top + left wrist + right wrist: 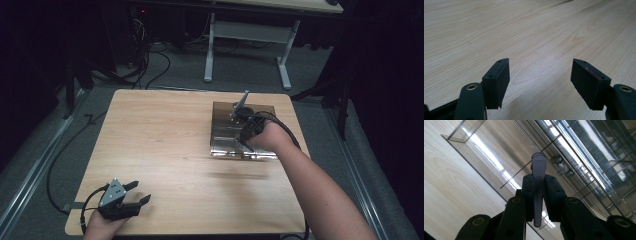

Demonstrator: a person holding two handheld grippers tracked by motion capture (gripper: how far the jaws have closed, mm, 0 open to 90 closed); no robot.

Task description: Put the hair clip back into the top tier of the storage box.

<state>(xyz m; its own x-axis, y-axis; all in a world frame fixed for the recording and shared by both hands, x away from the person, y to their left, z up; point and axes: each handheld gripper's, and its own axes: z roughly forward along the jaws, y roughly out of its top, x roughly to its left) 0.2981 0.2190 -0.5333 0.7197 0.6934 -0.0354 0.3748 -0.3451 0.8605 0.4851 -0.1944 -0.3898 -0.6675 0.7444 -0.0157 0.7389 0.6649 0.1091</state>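
My right hand-held gripper [538, 195] clamped on a flat grey blade-like piece [538, 182] over the clear plastic organiser [225, 145] right of centre, my left hand-held gripper [540, 82] wide open, empty, lower left on the desk [165, 145]

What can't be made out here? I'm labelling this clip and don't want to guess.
- The grey strip held by the right tongs: its lower end is hidden between the jaws in the right gripper view; too small in the high view.
- The clear organizer: its contents are blurred by glare.
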